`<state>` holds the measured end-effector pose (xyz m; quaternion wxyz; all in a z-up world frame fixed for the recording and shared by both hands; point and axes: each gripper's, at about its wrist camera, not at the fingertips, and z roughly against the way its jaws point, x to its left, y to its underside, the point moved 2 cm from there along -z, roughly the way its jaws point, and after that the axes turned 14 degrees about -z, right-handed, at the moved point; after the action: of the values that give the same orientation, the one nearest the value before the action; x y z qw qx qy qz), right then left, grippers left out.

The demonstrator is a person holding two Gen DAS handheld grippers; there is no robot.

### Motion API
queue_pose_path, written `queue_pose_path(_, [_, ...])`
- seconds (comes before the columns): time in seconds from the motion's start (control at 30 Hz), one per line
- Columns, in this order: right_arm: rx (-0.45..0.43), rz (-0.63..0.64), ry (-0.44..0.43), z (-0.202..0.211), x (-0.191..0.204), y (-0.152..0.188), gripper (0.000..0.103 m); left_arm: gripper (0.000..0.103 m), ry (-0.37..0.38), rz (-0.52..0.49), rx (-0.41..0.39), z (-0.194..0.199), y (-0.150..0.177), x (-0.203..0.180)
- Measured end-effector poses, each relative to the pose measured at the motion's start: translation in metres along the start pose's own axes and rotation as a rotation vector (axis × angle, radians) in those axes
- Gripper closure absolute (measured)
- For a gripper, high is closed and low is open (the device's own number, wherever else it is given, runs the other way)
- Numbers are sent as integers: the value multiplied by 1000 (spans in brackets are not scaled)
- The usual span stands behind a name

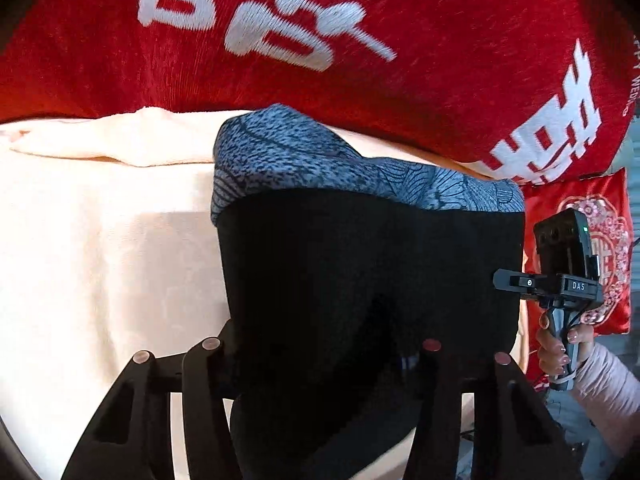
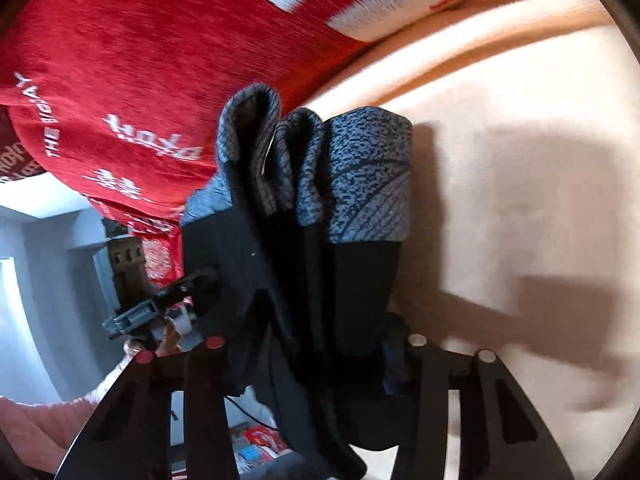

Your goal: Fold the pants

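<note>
Bed sheet: the cream bed sheet (image 1: 100, 260) fills most of the surface under your tools; it lies in soft wrinkles, with a raised fold along its far edge.
Red blanket: a red blanket (image 1: 400, 48) lies along the far side of the sheet. It carries large white Chinese characters, and in the right wrist view you can read "THE BIG DAY" in small white capitals; the other white writing is too warped to read.
Pants: the pants (image 1: 360, 260) are black with a blue-grey patterned band at the far end. They are held up off the sheet between your two tools, and in the right wrist view (image 2: 360, 184) they hang in several bunched layers.
Red cushion: a red cushion (image 1: 608, 240) with a pale round pattern stands at the right, behind your right tool.
Left tongs: your left tongs (image 1: 320, 346) are closed on the near edge of the pants, black cloth filling the gap between the fingers.
Right tongs: your right tongs (image 2: 316, 344) also grip the pants, with cloth bunched between the fingers. Seen from the left wrist, the tool (image 1: 556, 276) shows a label reading "DAS" and a small green light.
Right hand: your right hand (image 1: 560, 344) wraps the tool's handle, in a pale pink sleeve.
</note>
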<state>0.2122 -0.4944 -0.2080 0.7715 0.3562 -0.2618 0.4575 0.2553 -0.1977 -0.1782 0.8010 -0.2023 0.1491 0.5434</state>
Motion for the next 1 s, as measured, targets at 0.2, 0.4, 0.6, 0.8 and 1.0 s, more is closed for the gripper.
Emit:
queue_pose_path(0.2, [25,-20,-92,18,13,23,57,49,-20,-5,-8,30,20,-23])
queue_pose_path(0.4, [84,-69,-151,16,13,64,57,48,-47,29,13,53,60,-35])
queue_pose_path(0.6, [124,-69,-124,-17,1,99,57,48,-120,8,47,34,104,-26])
queue_pose_path(0.8, [17,-18,59,-41,-26,98,44,18,-139,52,7,8,120,6])
queue_pose_path(1.0, [-72,-19,162,-36,-27,106,32,14,-226,24,18,23,125,3])
